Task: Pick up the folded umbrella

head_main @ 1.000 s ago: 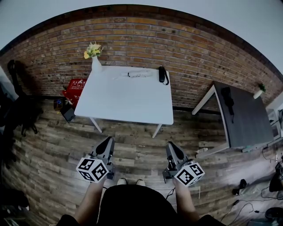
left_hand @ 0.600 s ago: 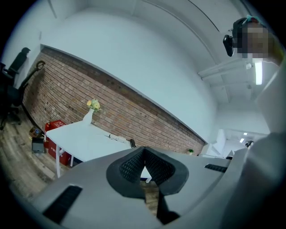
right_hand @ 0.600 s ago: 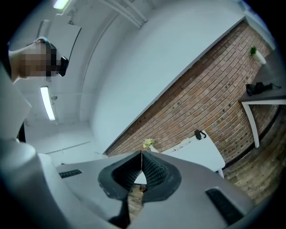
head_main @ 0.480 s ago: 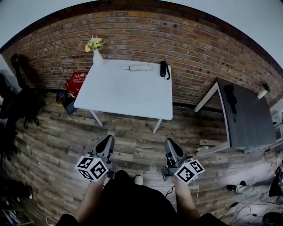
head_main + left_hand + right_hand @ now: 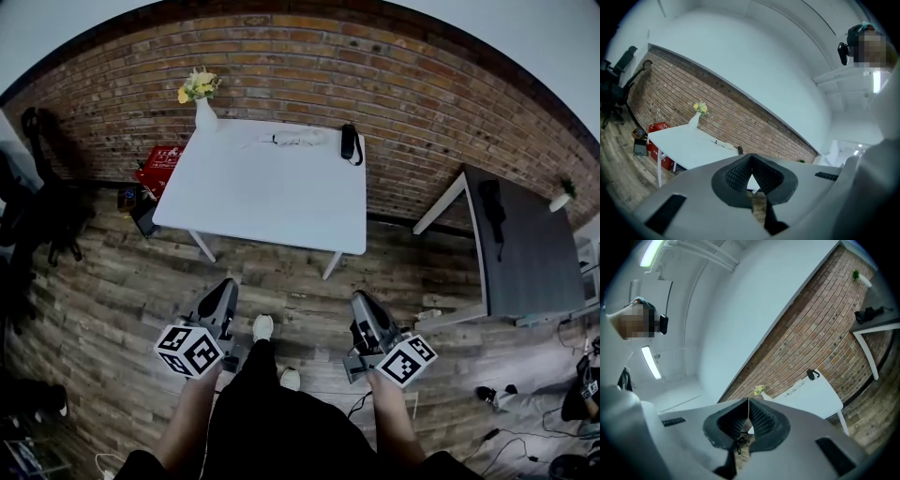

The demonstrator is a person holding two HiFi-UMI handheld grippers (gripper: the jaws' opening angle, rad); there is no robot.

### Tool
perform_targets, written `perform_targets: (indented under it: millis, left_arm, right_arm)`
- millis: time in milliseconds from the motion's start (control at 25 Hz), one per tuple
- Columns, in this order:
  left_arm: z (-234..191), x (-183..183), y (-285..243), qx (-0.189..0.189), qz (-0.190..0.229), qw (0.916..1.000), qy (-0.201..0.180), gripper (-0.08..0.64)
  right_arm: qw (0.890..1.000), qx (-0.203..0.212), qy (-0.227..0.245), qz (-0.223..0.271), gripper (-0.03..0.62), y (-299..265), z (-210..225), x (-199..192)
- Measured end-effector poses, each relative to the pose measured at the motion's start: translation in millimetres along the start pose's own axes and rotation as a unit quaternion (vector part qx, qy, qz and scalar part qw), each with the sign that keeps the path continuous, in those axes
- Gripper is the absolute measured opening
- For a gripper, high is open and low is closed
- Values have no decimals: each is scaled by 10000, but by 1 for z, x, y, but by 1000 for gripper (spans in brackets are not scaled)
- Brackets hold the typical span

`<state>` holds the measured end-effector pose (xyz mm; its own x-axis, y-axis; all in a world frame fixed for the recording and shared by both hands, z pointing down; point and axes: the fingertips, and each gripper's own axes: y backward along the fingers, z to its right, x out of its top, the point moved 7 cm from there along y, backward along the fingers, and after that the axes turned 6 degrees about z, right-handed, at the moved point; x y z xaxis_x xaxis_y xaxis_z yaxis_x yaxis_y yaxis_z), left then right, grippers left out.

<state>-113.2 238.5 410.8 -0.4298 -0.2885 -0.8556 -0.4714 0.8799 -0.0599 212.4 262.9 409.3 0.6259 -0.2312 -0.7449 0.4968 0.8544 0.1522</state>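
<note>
On the far side of the white table [image 5: 267, 206], by the brick wall, lies a black folded umbrella [image 5: 348, 143] with a wrist loop. A white bundle [image 5: 296, 139] lies just left of it. Both grippers are held over the wooden floor, well short of the table. My left gripper [image 5: 226, 289] points toward the table with its jaws shut and nothing between them. My right gripper [image 5: 360, 300] is also shut and holds nothing. The left gripper view shows its gripper [image 5: 751, 157] with the table [image 5: 679, 143] far ahead. The right gripper view shows its gripper [image 5: 748, 401] and the black folded umbrella [image 5: 813, 374] on the table.
A white vase of yellow flowers [image 5: 201, 98] stands at the table's far left corner. A red box [image 5: 161, 167] sits on the floor left of the table. A grey table [image 5: 530, 258] stands to the right, black chairs [image 5: 42, 220] to the left, cables [image 5: 525, 422] at lower right.
The person has taken a step toward the table, one shoe now out in front between the grippers. Both grippers stay shut and keep their places low in the view.
</note>
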Motion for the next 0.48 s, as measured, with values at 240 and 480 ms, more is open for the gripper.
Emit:
perform_targets:
  millis: [240,480]
  left_arm:
    - [-21,-2,-29,18,-142,9999,62,14]
    - [-45,11,-78,-89,-207,9997,105,14]
  right_arm:
    - [9999,40,-91,-25,21,-22,14,-2]
    - [9997,-44,-232,-18,21,-64,38,3]
